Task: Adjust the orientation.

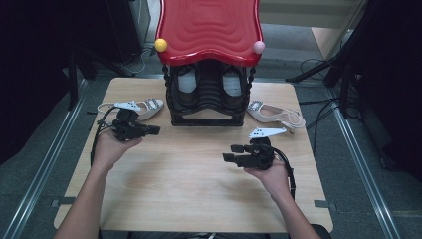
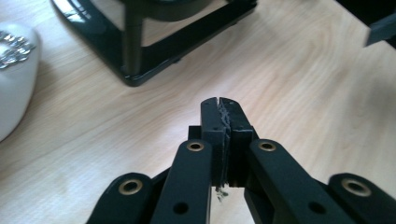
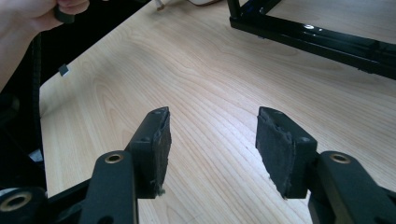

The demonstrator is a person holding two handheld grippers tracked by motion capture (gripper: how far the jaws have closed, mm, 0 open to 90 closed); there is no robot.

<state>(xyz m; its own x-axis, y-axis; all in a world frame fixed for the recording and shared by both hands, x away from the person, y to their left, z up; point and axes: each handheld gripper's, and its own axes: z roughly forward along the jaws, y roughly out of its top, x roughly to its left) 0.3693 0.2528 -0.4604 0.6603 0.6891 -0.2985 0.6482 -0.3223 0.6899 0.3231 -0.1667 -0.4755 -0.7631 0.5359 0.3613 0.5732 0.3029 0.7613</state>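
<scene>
Shoes [image 1: 144, 107] flank rack [image 1: 206, 107] overhead; gripper views perhaps one.

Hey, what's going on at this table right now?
A person holds a gripper in each hand over a wooden table. The left gripper is shut on nothing, near a white shoe. The right gripper is open and empty. A second white shoe lies right of the black shoe rack.
</scene>
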